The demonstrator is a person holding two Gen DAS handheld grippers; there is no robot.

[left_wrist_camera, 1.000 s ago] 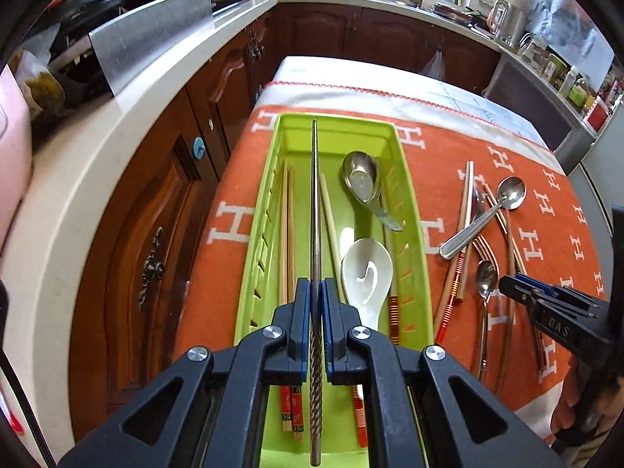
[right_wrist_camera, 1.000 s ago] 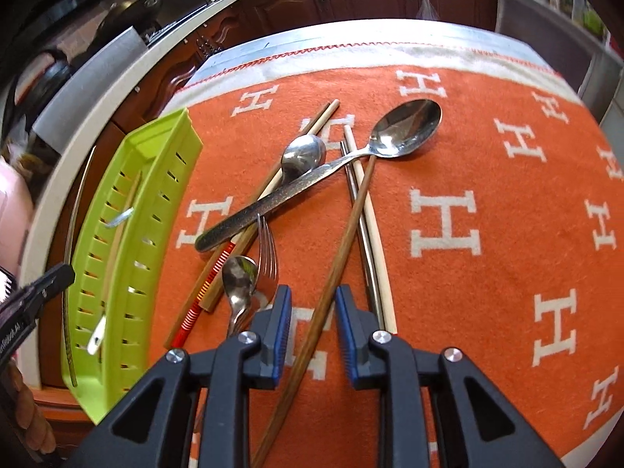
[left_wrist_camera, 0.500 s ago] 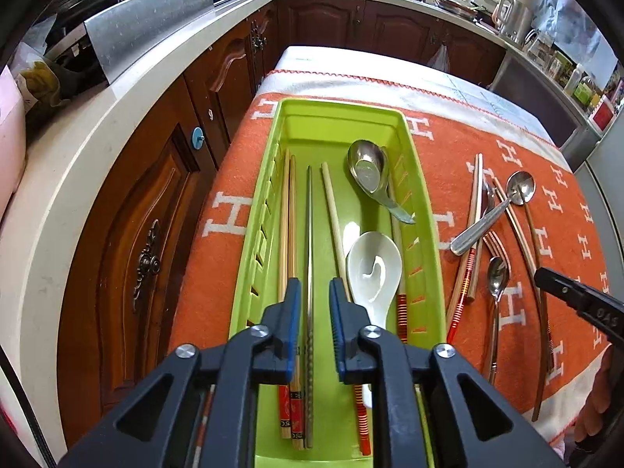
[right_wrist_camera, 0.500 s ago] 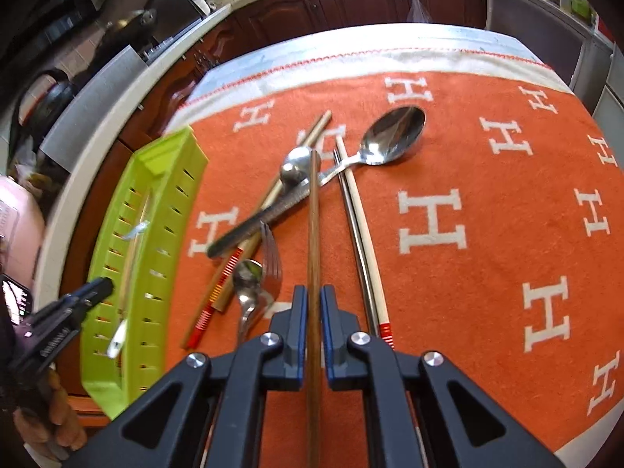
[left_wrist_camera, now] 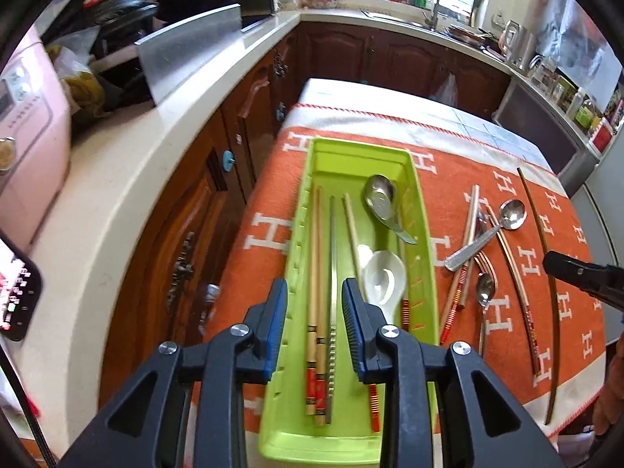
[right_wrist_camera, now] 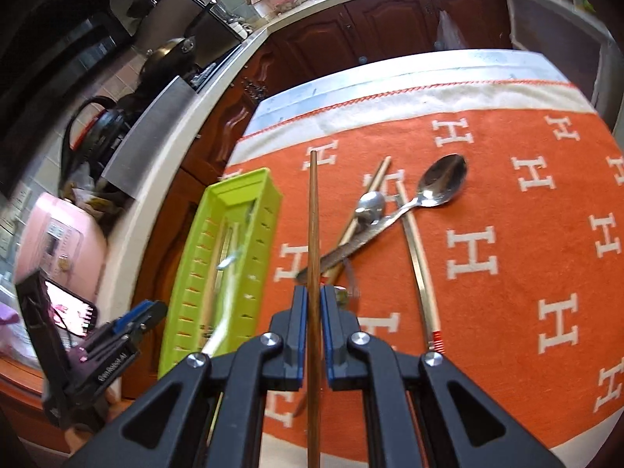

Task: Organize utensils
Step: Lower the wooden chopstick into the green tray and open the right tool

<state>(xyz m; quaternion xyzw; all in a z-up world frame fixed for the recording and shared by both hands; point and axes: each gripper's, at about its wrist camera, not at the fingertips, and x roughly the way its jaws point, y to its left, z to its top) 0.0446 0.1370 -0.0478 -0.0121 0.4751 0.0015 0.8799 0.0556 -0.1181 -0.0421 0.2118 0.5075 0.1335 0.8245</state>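
Left gripper [left_wrist_camera: 314, 323]: its jaws are opening above the green tray [left_wrist_camera: 419, 210]; nothing is being held between them, and a gap is showing on each side of the metal chopstick [left_wrist_camera: 332, 273] beneath.
Metal chopstick: a second ago it was being clamped in the left jaws; now it is lying flat in the tray, beside the wooden chopsticks [left_wrist_camera: 314, 273] and near the white spoon [left_wrist_camera: 384, 279].
Right gripper [right_wrist_camera: 312, 335]: it is being kept clenched on a brown chopstick [right_wrist_camera: 312, 234]; a second ago the jaws were being held apart around it on the cloth.
Brown chopstick: it is being carried clear of the orange cloth [right_wrist_camera: 526, 202], its tip pointing away from the camera, just beside the tray.
Left on the cloth: a large spoon [right_wrist_camera: 442, 179], a small spoon [right_wrist_camera: 370, 204] and a pale chopstick [right_wrist_camera: 419, 269] are still waiting, partly crossed.
Meaning for the task: one delivery is being finished while the next is being started; the tray is judged partly filled, with several pieces remaining.
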